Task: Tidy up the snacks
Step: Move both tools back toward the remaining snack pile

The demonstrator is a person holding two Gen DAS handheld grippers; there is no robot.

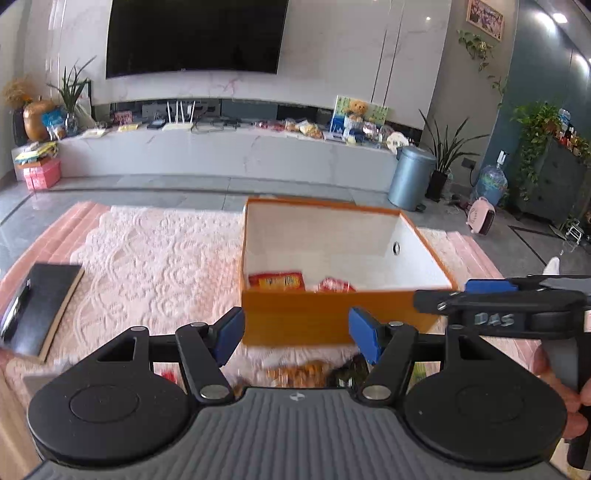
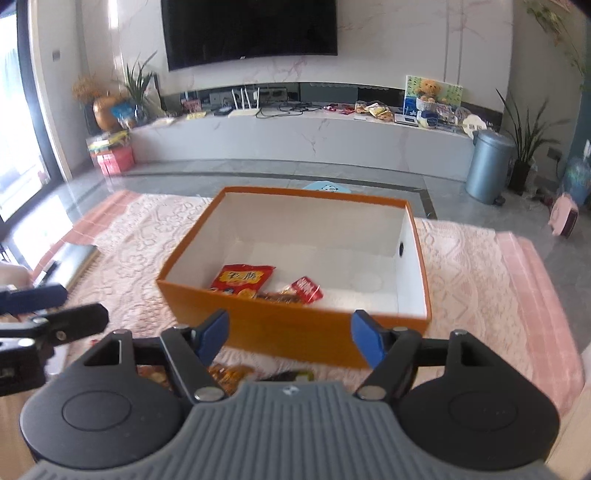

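The left gripper (image 1: 296, 334) sits nearest in its own view, blue fingers (image 1: 231, 334) spread wide apart with nothing between them. The right gripper (image 2: 290, 338) is the same in its view: blue pads (image 2: 364, 341) well apart, gripping nothing. Each tool shows in the other's camera: the right one enters the left view from the right edge, the left one enters the right view from the left edge, but from those angles their jaws cannot be judged.

Just under and beyond the fingers, loose snacks (image 1: 301, 373) lie on the pink cloth (image 1: 155, 258), blurred; an orange packet (image 2: 231, 373) and a dark one (image 2: 291, 376) can be made out, both outside the box and close to its near wall.

Next comes the box (image 2: 295, 334), orange outside, white inside, open-topped, resting on the cloth. Inside it, at the near end, lie a red bag (image 2: 242, 280) and a smaller red pack (image 2: 306, 290), with a brownish item between them; the far end of the floor is bare. A small round hole (image 2: 401, 249) marks the right wall.

To the left on the cloth lies a black notebook (image 1: 42, 306) with a pen (image 1: 14, 312) on it.

Beyond the table is grey floor, a grey bin (image 1: 412, 177), a long white console (image 1: 229, 151) cluttered with small things, and a dark TV (image 1: 195, 35) on the wall
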